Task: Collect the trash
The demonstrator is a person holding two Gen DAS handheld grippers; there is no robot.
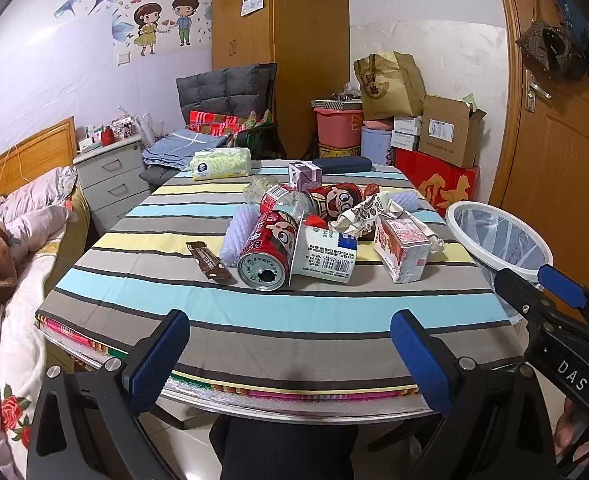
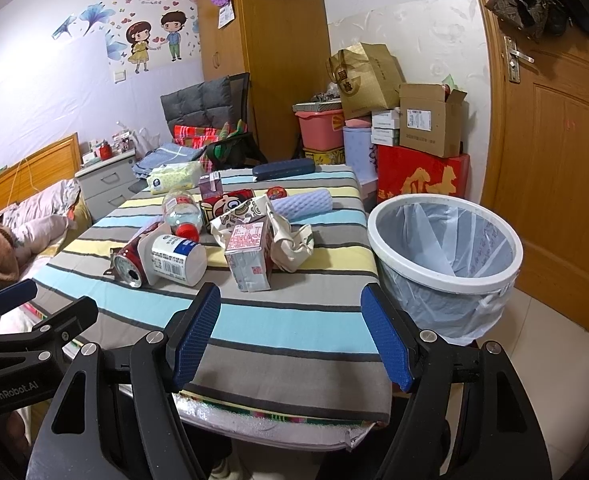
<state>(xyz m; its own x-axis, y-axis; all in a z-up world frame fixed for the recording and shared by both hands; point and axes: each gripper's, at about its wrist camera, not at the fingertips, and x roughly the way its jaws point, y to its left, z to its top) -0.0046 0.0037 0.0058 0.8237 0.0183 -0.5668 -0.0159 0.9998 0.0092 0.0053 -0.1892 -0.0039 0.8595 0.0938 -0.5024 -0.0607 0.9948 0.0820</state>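
Left gripper (image 1: 290, 354) low at near edge of counter (image 1: 278, 308), jaws wide apart, nothing between them. Right gripper (image 2: 290, 336) likewise at near edge, jaws wide apart and empty.

Trash heaped mid-counter, well ahead of both sets of jaws. Straight ahead of left jaws: red can (image 1: 266, 256) on its side, open end facing back; white bottle (image 1: 326, 254) lying touching it on the right. Brown wrapper (image 1: 210, 262) flat just left of the can. Pink carton (image 1: 402, 248) ahead and right of left jaws, straight ahead of right jaws (image 2: 250, 256). Crumpled paper bag (image 2: 290, 240) touching the carton's far side. Clear bottle (image 2: 182, 214), second red can (image 1: 336, 200) and lilac foam rolls (image 2: 302, 204) farther back in the pile.

Tissue pack (image 1: 220, 164) and dark case (image 1: 342, 165) at far edge of counter.

Lined white bin (image 2: 444, 252) on floor, off counter's right side, ahead and right of right jaws.
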